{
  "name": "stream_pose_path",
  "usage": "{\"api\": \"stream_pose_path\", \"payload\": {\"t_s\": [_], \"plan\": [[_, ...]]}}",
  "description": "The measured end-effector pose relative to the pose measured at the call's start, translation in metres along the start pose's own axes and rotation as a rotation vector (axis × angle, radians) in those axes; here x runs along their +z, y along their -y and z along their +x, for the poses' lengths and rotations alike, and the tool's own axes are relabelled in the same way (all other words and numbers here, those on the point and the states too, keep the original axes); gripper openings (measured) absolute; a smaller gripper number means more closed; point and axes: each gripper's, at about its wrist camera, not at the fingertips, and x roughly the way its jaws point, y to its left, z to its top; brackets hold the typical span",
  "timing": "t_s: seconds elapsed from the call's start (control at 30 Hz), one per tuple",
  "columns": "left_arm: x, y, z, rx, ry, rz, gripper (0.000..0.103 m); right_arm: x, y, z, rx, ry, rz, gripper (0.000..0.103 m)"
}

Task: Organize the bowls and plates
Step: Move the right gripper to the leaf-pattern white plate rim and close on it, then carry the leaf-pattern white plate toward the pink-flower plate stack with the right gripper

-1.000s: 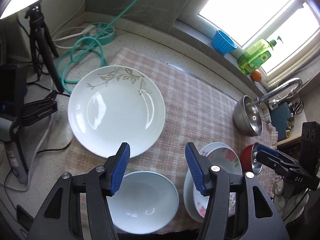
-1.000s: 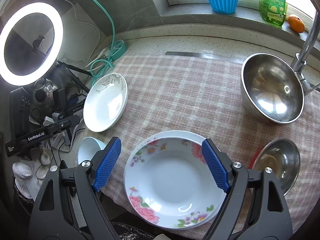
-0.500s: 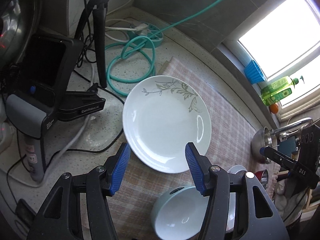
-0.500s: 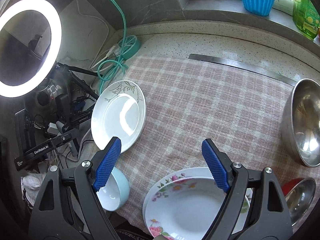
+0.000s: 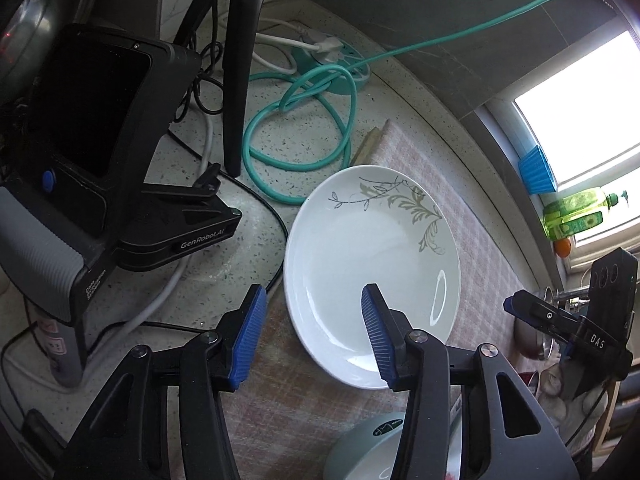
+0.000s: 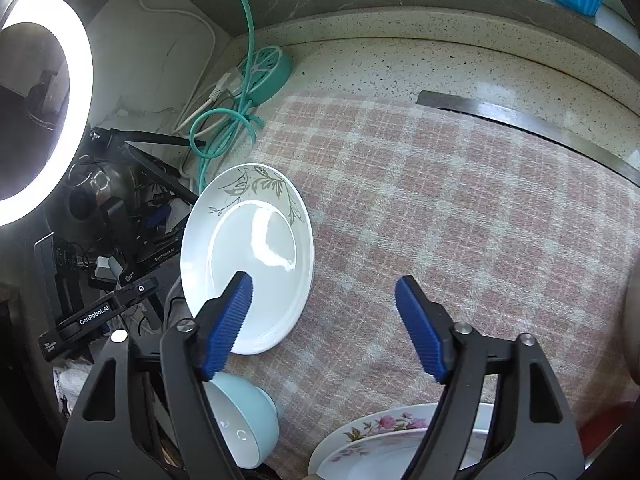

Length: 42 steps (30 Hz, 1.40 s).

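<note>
Plates and bowls sit spread over a checked cloth (image 6: 460, 208) on the speckled tabletop (image 6: 400, 64). A white plate with a leaf sprig (image 5: 372, 272) lies at the cloth's left edge, partly over the bare stone. Just nearer the camera is a pale blue bowl (image 6: 244, 420), and beside that a stack of rose-patterned plates (image 6: 384, 436) at the bottom of the right wrist view.

The step in hand looks like the approach to the leaf plate. The left claw (image 5: 312, 332) straddles the plate's near-left rim, one blue pad outside it and one over the well. Its jaws are closing, though the pads do not seem to press on the rim yet; the fisheye makes that hard to call. The right claw (image 6: 324, 320) hangs over the plate's right edge and the cloth. It is fairly wide, closing too, with nothing gripped.

Next, I judge, the left claw needs to drop until the rim sits well between its pads, then pinch firmly. Glazed china is slick, so a shallow bite could slip.

Readable writing: "GenRobot.AI" on a black clamp (image 5: 188, 232) left of the plate, and "DAS" on the other gripper's body (image 5: 592, 340) at the right.
</note>
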Motion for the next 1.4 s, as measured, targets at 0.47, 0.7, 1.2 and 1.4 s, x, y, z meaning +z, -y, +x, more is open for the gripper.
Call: {"api": "stream_pose_path", "payload": {"t_s": [0.47, 0.7, 1.2, 1.4], "plan": [[0.008, -0.004, 0.020, 0.024, -0.038, -0.014, 0.021, 0.016, 0.003, 0.047, 0.027, -0.081, 0.021, 0.031], [0.008, -0.006, 0.023, 0.039, -0.045, 0.002, 0.015, 0.019, -0.005, 0.058, 0.018, -0.096, -0.001, 0.016], [0.003, 0.001, 0.023, 0.033, -0.050, 0.031, 0.012, 0.008, -0.013, 0.053, -0.053, -0.076, -0.044, 0.009], [-0.002, 0.017, 0.019, 0.019, -0.048, 0.071, 0.012, 0.001, -0.003, 0.035, -0.054, -0.049, -0.030, 0.009]]}}
